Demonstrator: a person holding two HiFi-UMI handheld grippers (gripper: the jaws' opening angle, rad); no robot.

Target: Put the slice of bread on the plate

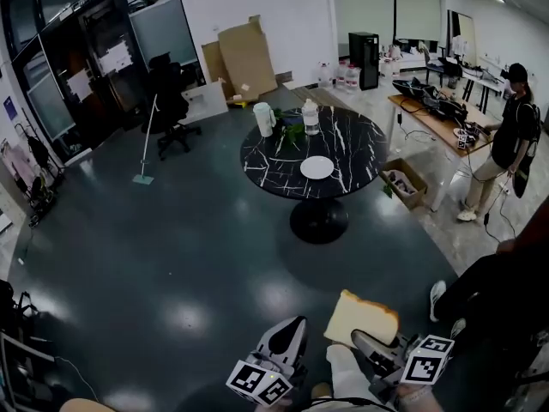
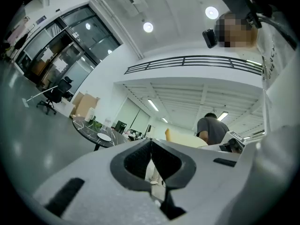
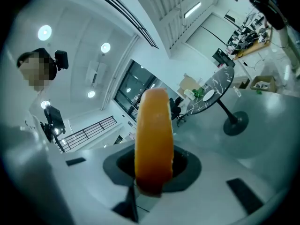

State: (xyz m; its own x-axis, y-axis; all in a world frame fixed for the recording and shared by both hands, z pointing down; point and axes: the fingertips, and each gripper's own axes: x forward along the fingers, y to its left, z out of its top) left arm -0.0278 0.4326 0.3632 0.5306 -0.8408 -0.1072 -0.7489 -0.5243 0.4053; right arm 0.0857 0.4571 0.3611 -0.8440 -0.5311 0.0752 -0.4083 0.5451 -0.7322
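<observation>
While standing over the dark floor point(image 1: 171, 256), grips the slice of bread point(image 1: 361, 316) edge-on between the fingers of the right gripper point(image 1: 367, 340), well apart from the plate point(image 1: 316, 167) (white, on the round black bench point(image 1: 360, 140) ahead). Holds the left gripper point(image 1: 294, 324) just beside, fingers pressed together with nothing between.

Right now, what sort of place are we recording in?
Probably an open-plan office or lab: cluttered work desks at the right, a black office chair on a bare polished floor, and glass-walled rooms at the left.
</observation>
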